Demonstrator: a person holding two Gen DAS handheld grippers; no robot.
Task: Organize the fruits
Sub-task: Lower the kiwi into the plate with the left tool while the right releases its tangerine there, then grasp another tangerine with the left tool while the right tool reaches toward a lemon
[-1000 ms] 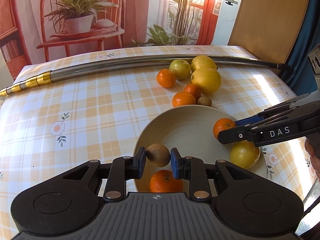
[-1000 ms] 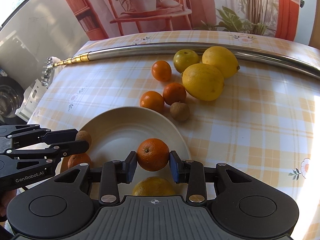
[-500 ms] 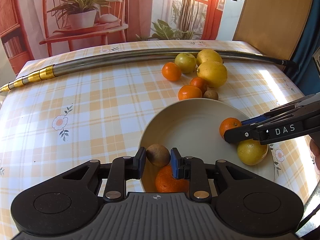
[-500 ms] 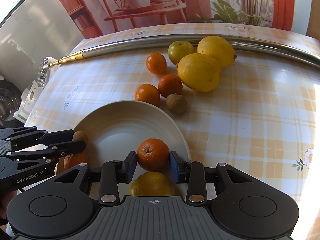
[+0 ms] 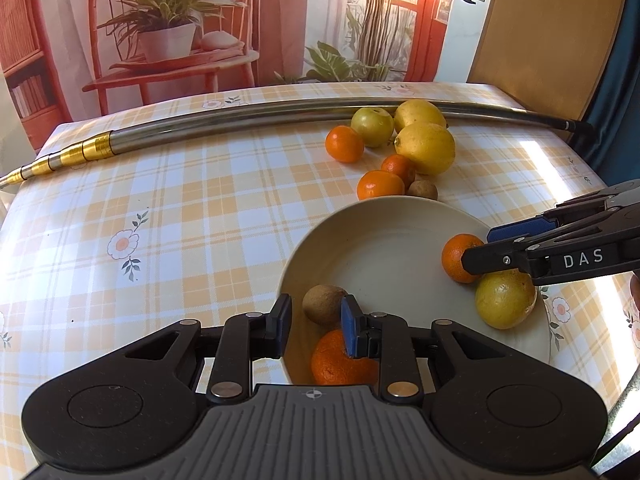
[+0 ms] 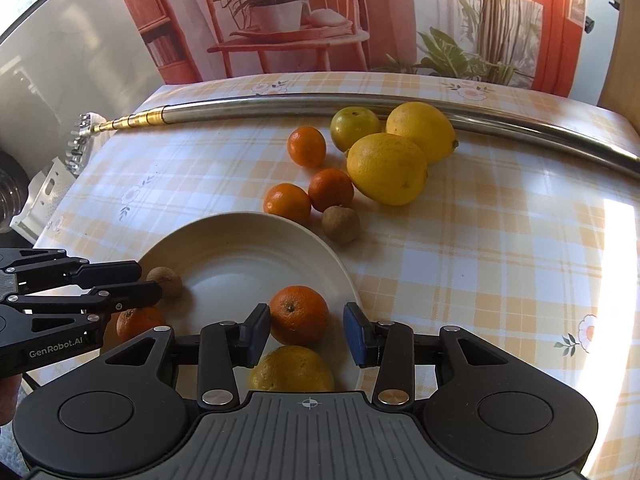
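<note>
Cream ceramic plate (image 5: 384, 216) on the yellow-checked tablecloth (image 5: 200, 200) holds four fruits. At its near rim, the left gripper (image 5: 315, 322) stands parted around a brown kiwi (image 5: 324, 303), gripping nothing, above an orange mandarin (image 5: 342, 360). The right gripper (image 6: 306, 330) is likewise spread, loose beside a second mandarin (image 6: 299, 314) over a yellow citrus (image 6: 292, 369). Beyond the plate lie three mandarins, a kiwi, two lemons (image 6: 387, 168) and a green fruit against a steel pole (image 5: 240, 120).
</note>
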